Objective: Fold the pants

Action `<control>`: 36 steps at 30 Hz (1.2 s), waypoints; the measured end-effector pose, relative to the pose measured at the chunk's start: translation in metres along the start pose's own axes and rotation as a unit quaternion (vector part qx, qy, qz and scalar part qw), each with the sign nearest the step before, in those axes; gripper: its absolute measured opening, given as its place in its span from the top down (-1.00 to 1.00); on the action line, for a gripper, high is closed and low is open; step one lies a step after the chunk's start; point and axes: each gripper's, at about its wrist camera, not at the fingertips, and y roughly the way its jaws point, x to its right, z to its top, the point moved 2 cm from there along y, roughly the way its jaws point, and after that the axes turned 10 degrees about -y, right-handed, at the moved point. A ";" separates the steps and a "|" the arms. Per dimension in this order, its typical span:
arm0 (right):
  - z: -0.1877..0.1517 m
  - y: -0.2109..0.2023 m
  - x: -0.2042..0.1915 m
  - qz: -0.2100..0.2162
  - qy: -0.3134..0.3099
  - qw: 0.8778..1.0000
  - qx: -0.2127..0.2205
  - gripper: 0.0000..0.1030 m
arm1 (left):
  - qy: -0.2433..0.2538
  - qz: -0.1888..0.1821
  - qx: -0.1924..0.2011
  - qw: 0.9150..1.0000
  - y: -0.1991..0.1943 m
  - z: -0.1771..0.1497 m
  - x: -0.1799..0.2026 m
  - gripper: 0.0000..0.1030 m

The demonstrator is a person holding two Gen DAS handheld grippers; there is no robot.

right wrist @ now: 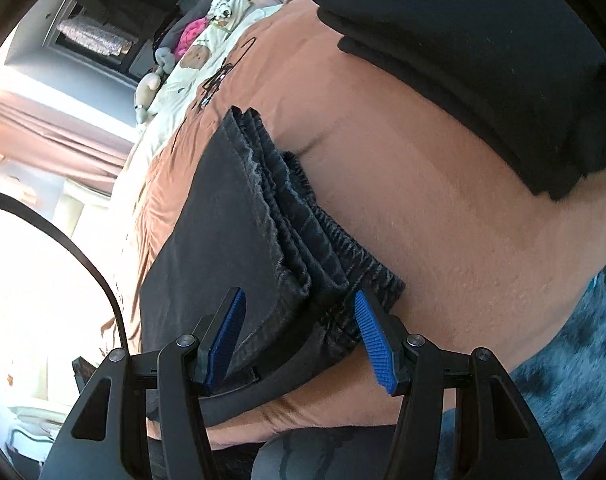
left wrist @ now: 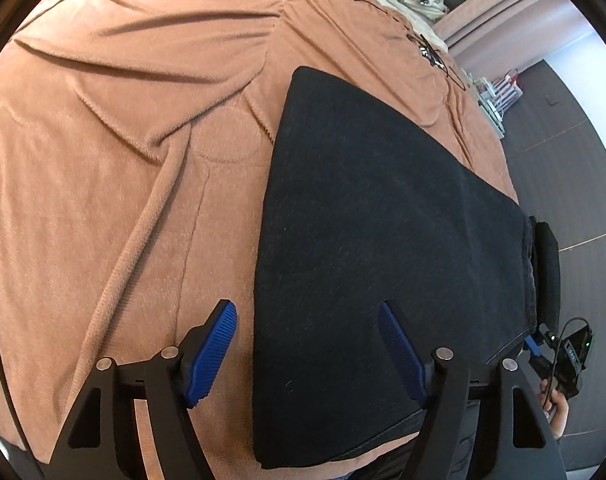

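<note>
At the bottom of the left wrist view, the left gripper [left wrist: 307, 354] stands wide, straddling the near edge of the folded black pants [left wrist: 383, 240] without pinching. In the right wrist view, the right gripper [right wrist: 299, 340] is half-open around the stacked waistband [right wrist: 343, 256] corner; closing shallow could lift only the top layers and spill the fold onto the brown blanket [right wrist: 423, 200].

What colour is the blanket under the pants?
Brownish orange blanket, clearest in the left wrist view.

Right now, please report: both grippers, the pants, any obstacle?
Left gripper open over folded black pants. Right gripper open, waistband edge between fingers. Second dark folded garment on brown blanket.
</note>
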 end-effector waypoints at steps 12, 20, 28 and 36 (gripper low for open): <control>-0.005 0.029 0.017 0.029 0.041 0.999 -0.010 -0.07 | -0.006 0.004 -0.011 1.000 0.011 -0.005 0.001 -0.29; -0.006 0.013 0.010 0.030 0.043 0.998 0.016 0.39 | -0.005 0.018 -0.010 1.000 0.019 -0.006 0.002 -0.19; -0.026 0.009 0.019 0.081 0.073 0.994 0.012 0.36 | -0.012 0.016 -0.008 1.000 0.017 -0.009 -0.001 -0.11; -0.019 0.025 0.020 0.078 0.061 0.995 0.011 0.03 | -0.011 0.015 -0.007 1.000 0.017 -0.009 -0.001 -0.11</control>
